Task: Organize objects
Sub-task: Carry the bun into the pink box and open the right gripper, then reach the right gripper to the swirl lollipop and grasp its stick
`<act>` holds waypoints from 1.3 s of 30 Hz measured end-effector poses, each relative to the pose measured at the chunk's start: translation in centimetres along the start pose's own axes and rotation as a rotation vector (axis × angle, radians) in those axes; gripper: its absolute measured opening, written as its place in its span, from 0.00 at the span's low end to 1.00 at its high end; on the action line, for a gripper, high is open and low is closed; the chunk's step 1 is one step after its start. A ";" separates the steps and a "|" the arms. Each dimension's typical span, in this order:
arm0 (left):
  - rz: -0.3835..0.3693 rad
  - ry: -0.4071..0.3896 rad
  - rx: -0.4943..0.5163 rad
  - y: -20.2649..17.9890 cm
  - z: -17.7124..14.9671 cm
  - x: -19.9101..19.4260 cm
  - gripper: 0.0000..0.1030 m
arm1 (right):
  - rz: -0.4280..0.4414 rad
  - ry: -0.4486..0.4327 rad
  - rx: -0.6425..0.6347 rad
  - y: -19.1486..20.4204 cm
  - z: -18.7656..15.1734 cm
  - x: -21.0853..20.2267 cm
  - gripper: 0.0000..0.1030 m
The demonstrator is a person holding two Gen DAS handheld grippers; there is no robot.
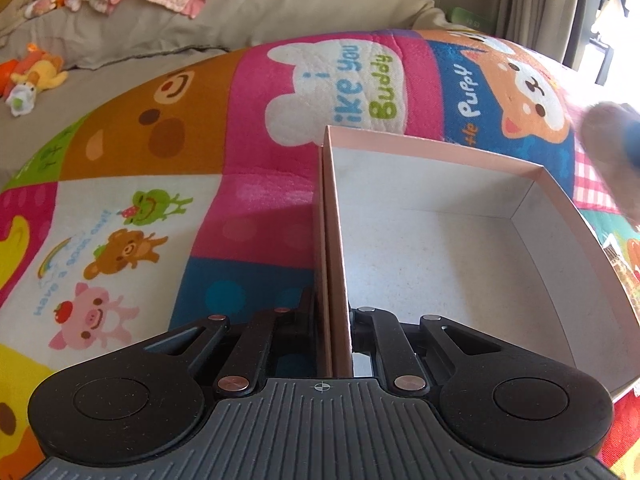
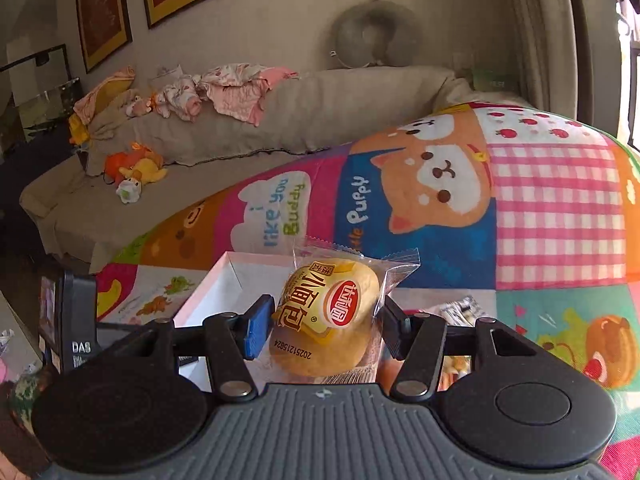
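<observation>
A pink cardboard box [image 1: 552, 192] with a bare white inside lies on a colourful cartoon play mat [image 1: 260, 128]. My left gripper [image 1: 334, 320] is shut on the box's left wall, one finger on each side. The box also shows in the right wrist view [image 2: 224, 292], below and left of my right gripper [image 2: 326, 320]. The right gripper is shut on a wrapped yellow bun [image 2: 332, 312] in clear plastic and holds it just above the box's right side. A blurred shape [image 1: 612, 136] at the right edge of the left wrist view looks like the right gripper with the bun.
More wrapped snacks [image 2: 460, 312] lie on the mat right of the box. A grey sofa [image 2: 200, 184] behind holds baby clothes [image 2: 224, 88] and plush toys [image 2: 136, 172]. A dark device [image 2: 68, 320] stands at the left. A neck pillow [image 2: 376, 36] hangs on the wall.
</observation>
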State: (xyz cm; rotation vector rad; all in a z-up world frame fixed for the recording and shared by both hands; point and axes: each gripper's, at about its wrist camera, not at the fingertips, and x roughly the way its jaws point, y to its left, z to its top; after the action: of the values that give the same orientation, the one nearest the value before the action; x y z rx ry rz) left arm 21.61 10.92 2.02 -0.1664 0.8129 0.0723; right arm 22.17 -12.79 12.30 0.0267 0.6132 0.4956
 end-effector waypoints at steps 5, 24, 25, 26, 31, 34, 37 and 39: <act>0.002 -0.008 -0.015 0.0 -0.1 -0.1 0.11 | 0.053 0.032 -0.027 1.9 1.4 6.0 0.63; 0.018 0.012 0.047 -0.5 0.1 -0.1 0.11 | -0.292 0.088 0.152 -11.5 -11.8 -6.8 0.78; 0.019 0.012 0.053 -0.6 0.1 -0.1 0.11 | -0.295 0.086 0.168 -11.7 -12.1 -6.9 0.78; 0.018 0.011 0.055 -0.5 0.1 -0.1 0.11 | -0.296 0.085 0.176 -11.8 -12.2 -6.9 0.78; 0.017 -0.001 0.051 -0.6 -0.1 -0.1 0.11 | -0.304 0.076 0.156 -11.6 -12.7 -7.2 0.80; 0.009 -0.003 0.035 -0.4 -0.1 -0.1 0.11 | -0.309 0.083 0.150 -11.5 -13.0 -7.3 0.83; 0.009 -0.005 0.032 -0.4 -0.1 -0.2 0.11 | -0.317 0.096 0.164 -11.6 -13.5 -7.2 0.83; 0.008 -0.006 0.027 -0.4 0.0 -0.2 0.11 | -0.324 0.102 0.168 -11.7 -13.6 -7.2 0.83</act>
State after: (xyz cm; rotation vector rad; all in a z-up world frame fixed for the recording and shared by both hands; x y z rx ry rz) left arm 21.51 10.53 2.16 -0.1373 0.8086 0.0693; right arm 14.64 -28.00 3.05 0.0607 0.7424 0.1316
